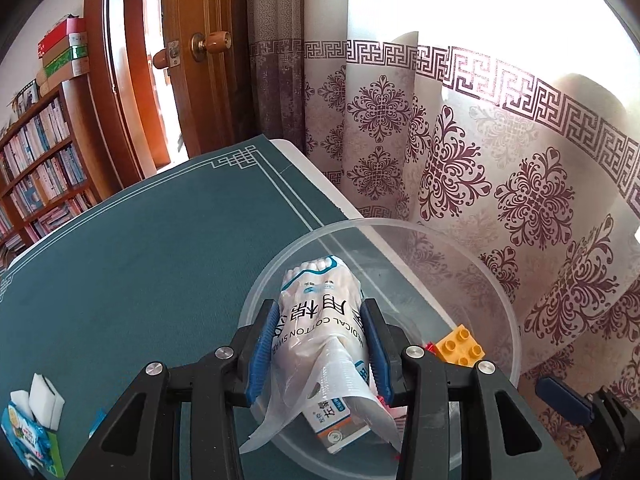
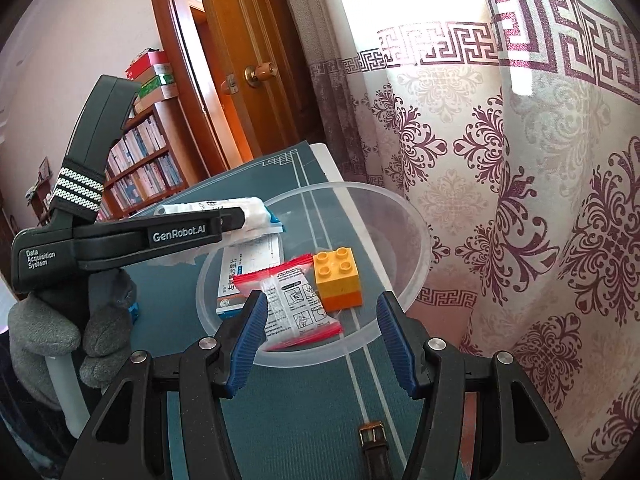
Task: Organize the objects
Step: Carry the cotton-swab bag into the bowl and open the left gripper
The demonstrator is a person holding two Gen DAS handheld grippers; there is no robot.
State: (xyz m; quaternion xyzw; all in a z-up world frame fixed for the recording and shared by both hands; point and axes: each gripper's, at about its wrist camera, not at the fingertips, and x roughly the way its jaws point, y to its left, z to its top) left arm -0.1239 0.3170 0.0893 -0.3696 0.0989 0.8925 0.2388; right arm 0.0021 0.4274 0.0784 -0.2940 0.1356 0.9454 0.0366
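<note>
My left gripper (image 1: 320, 324) is shut on a bag of medical cotton swabs (image 1: 320, 308) and holds it over the clear plastic bowl (image 1: 508, 304). In the right wrist view the left gripper (image 2: 240, 216) reaches in from the left with the swab bag (image 2: 248, 212) above the bowl's (image 2: 416, 272) left rim. In the bowl lie a yellow-orange toy brick (image 2: 338, 278), a red-edged sachet (image 2: 292, 304) and a white medicine box (image 2: 244, 268). My right gripper (image 2: 320, 312) is open and empty at the bowl's near rim.
The bowl stands on a green mat (image 1: 140, 240) near the table's right edge, next to a patterned curtain (image 1: 500, 160). White sponges (image 1: 44, 398) and a blue packet (image 1: 24, 436) lie at the mat's near left. A brown watch strap (image 2: 374, 448) lies near the right gripper.
</note>
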